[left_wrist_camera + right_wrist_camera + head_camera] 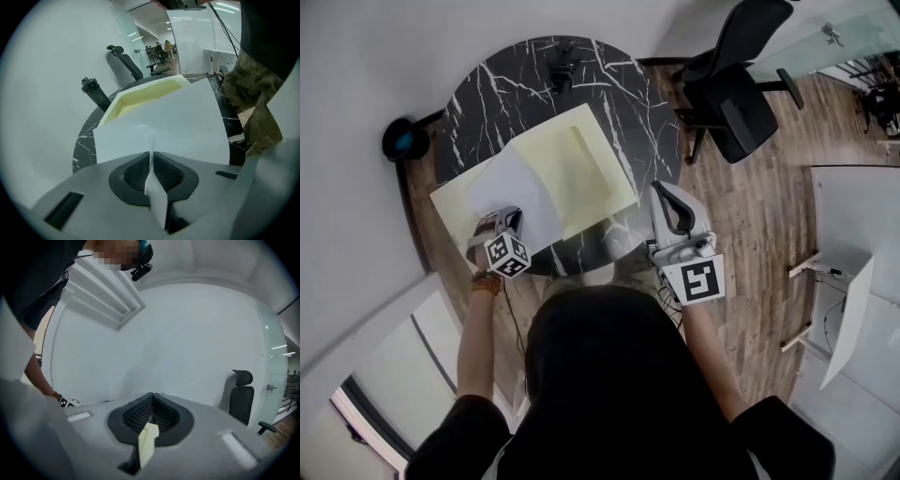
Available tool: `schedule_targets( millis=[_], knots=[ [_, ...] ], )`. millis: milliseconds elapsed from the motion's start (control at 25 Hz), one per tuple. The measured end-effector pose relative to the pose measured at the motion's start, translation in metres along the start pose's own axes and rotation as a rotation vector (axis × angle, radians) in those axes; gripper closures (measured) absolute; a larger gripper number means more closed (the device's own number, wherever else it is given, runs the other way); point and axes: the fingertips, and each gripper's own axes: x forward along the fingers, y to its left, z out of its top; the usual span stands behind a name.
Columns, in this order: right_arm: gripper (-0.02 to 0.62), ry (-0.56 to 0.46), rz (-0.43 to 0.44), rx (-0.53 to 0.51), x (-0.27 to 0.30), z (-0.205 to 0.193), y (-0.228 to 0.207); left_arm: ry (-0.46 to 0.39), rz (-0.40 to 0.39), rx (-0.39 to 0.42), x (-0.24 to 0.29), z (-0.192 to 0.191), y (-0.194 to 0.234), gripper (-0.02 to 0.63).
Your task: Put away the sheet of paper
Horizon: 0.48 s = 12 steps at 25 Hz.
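The white sheet of paper lies partly over the open pale yellow paper folder on the round black marble table. The left gripper has its jaws pinched on the sheet's near edge. The right gripper is clamped on the folder's corner.

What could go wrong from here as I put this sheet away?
1. The left claw pinches the white sheet at its near edge, where it buckles. Pushing could crumple it rather than slide it.
2. The right claw grips only a sliver of pale yellow edge, apparently of the folder. It may slip and let the folder shift on the marble table.
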Motion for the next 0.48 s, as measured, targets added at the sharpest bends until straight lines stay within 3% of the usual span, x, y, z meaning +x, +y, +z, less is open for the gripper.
schedule_targets(
  millis=[160,480],
  knots=[
    [0.595,0.012,0.000,-0.005,-0.003,-0.002,0.000,0.064,-0.001,0.062,0.009,-0.007,-0.008,0.568],
    [0.595,0.008,0.017,-0.019,-0.003,-0.003,0.007,0.091,-0.037,0.070,0.012,-0.017,-0.017,0.568]
  ],
)
